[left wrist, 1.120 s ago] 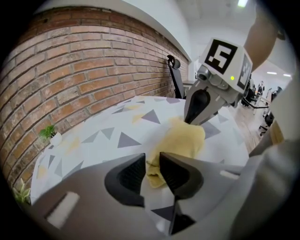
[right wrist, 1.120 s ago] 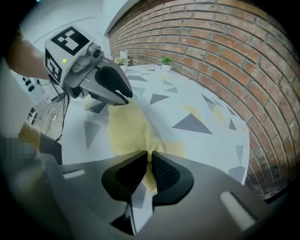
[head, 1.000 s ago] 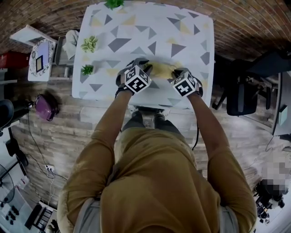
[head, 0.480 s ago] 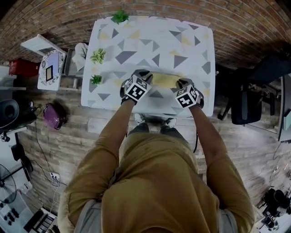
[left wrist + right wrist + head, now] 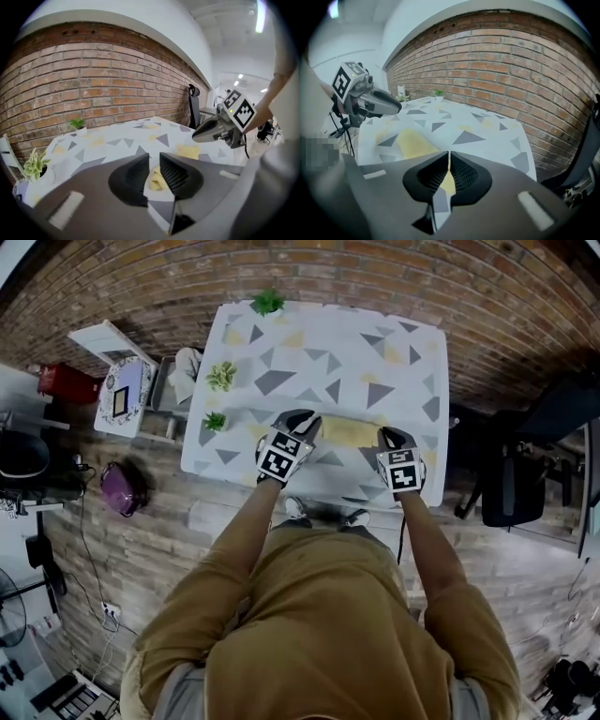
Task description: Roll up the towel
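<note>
L tongs (image 5: pixel 154 160), R tongs (image 5: pixel 449 154) pinch yellow towel (image 5: pixel 349 431); marker cubes (image 5: pixel 283 461) atop.

The towel (image 5: pixel 349 431) is soft, matt cloth, the tabletop (image 5: pixel 319 338) smooth and matt — the wall (image 5: pixel 93 75) rough brick.

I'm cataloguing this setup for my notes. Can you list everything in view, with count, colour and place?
table: one, white with grey and yellow triangles, against the brick wall
towel: one, yellow, near the table's front edge, between the grippers
plants: three, green, along the table's left side
office chair: one, black, right of the table
purple object: one, on the floor left of the table
red box: one, far left
left gripper: one, black and grey, fingers shut on the towel's left end
right gripper: one, black and grey, fingers shut on the towel's right end
sleeves: two, tan, bottom centre
</note>
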